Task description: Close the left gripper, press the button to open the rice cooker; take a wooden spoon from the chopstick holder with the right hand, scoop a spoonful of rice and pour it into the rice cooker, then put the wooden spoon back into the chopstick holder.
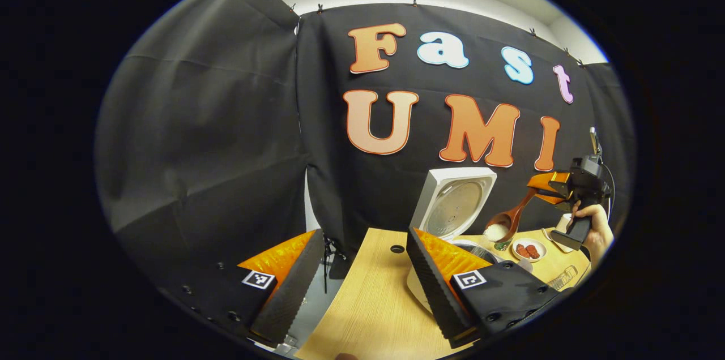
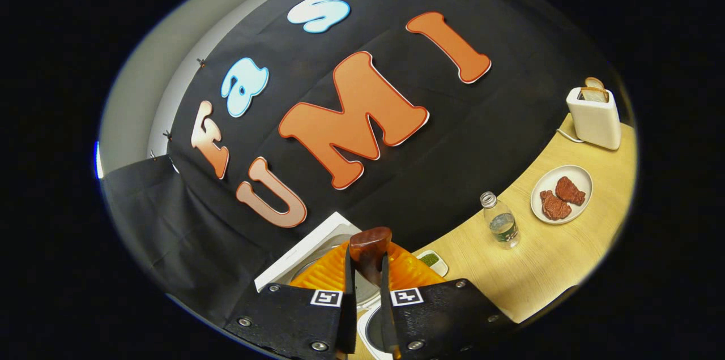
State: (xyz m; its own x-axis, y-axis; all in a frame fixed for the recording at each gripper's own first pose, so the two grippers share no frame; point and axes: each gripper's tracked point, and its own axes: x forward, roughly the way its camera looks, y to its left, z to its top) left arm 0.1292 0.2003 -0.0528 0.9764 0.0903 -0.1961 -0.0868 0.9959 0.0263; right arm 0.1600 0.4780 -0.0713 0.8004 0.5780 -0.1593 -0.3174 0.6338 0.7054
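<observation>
In the left gripper view the left gripper (image 1: 362, 286) hangs low over the near left edge of the wooden bench (image 1: 368, 303), its jaws spread wide apart with nothing between them. Past its right finger stands the white rice cooker (image 1: 453, 207), its lid tipped up and back so that the round metal inner face shows, the body partly hidden behind that finger. To the right of the cooker, the right gripper (image 1: 546, 187) is held up in the air by a hand (image 1: 592, 224), and the wooden spoon (image 1: 507, 221) slants down from it toward the cooker, its bowl loaded with a heap of white rice (image 1: 496, 231) and hanging just beside the raised lid, above the bench. Below the spoon a small plate (image 1: 528, 249) with two reddish pieces sits near the right end of the bench. In the right gripper view the right gripper's jaws are pressed together on the spoon's handle, whose dark brown rounded end (image 2: 370, 247) rises between the fingers; the open cooker lies directly below and behind them. Farther along the bench stand a clear water bottle (image 2: 501, 221), a white plate of reddish meat-like pieces (image 2: 561, 195), and, at the far corner, a white toaster (image 2: 593, 116) with bread slices sticking out. A small white dish (image 2: 431, 260) holding something green sits beside the cooker.
</observation>
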